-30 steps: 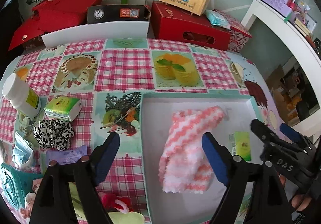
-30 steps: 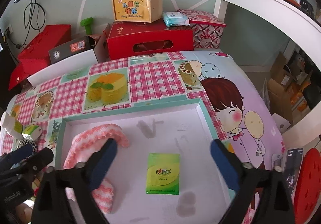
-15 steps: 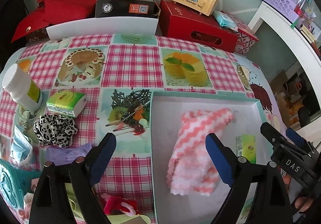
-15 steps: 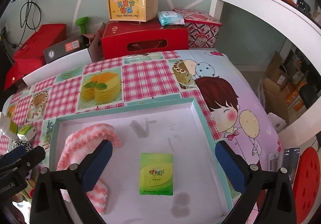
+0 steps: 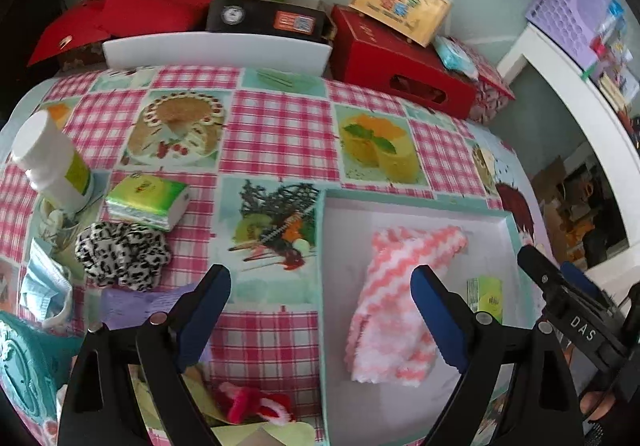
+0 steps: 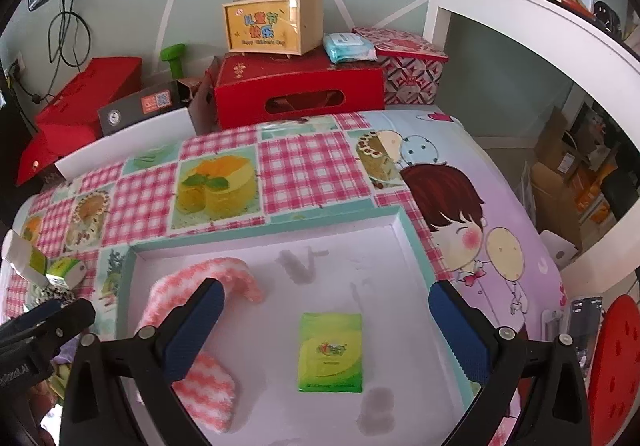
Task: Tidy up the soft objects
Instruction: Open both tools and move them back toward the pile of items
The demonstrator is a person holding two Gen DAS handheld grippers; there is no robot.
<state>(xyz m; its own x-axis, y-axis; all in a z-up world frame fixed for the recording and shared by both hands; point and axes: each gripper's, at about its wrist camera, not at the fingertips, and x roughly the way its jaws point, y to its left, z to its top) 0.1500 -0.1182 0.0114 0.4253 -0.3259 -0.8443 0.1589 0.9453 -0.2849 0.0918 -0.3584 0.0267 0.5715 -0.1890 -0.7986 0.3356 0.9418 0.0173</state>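
Note:
A teal-rimmed tray (image 5: 322, 230) (image 6: 416, 242) holds a pink-and-white cloth (image 5: 394, 294) (image 6: 200, 286) and a green tissue pack (image 6: 331, 352) (image 5: 486, 296). My left gripper (image 5: 320, 320) is open and empty above the tray's left rim. My right gripper (image 6: 324, 322) is open and empty over the tray, above the tissue pack. Left of the tray lie a leopard scrunchie (image 5: 122, 256), a second green tissue pack (image 5: 146, 200), a blue face mask (image 5: 44, 288) and a red fuzzy item (image 5: 256, 404).
A white bottle (image 5: 52, 164) stands at the table's left edge. Red boxes (image 6: 296, 90), a yellow handled box (image 6: 272, 24) and a white board (image 5: 216, 52) line the back. A white shelf (image 6: 540, 26) stands to the right.
My left gripper has shifted left, so the tray sits further right in its view. My right gripper has pulled back a little. Both stay open and nothing was picked up.

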